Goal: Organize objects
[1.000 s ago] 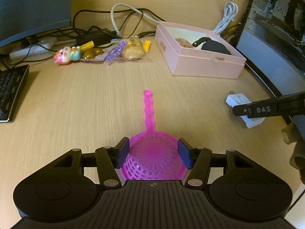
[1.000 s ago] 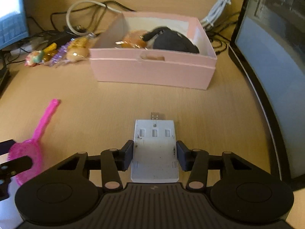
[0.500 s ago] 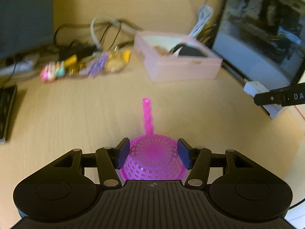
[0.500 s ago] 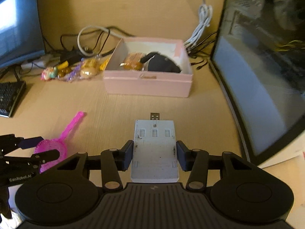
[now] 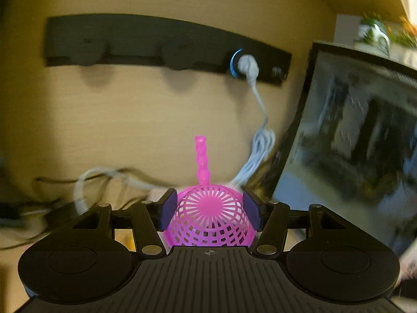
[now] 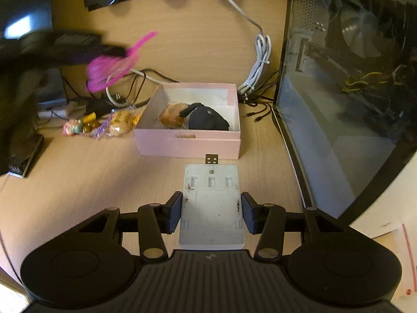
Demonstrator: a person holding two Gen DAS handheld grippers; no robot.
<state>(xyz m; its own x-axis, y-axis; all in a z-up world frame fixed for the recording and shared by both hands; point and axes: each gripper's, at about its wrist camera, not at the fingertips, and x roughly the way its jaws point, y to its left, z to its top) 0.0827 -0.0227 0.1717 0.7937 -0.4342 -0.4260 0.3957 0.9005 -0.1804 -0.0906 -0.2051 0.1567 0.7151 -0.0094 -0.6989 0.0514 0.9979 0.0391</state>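
Pink plastic forms the strainer (image 5: 208, 216): a round, open lattice basket with a spoked base and a beaded, rod-like handle. The left gripper (image 5: 209, 210) clamps the basket between its two dark pads, one on each side of the rim. The long axis of the strainer runs along the gripper's line, with the handle tip pointing away from the camera toward the wooden back panel (image 5: 130, 120) and the black socket strip (image 5: 146, 44). In the right wrist view the strainer appears blurred, raised in the air, left of and behind the pink box (image 6: 187, 143).

White hard plastic forms the flat rectangular adapter (image 6: 211, 206), scuffed and speckled, with three small recesses and a metal USB plug at its far end. The right gripper (image 6: 211, 212) holds it by its long sides, the pads pressing both edges. The adapter's long axis points at the near wall of the box, above the wood-grain desk (image 6: 78, 190).

The box is matte cardboard, open-topped, and contains a dark rounded item and a wrapped brown item. A glass-sided computer case (image 6: 351, 91) stands to the right.
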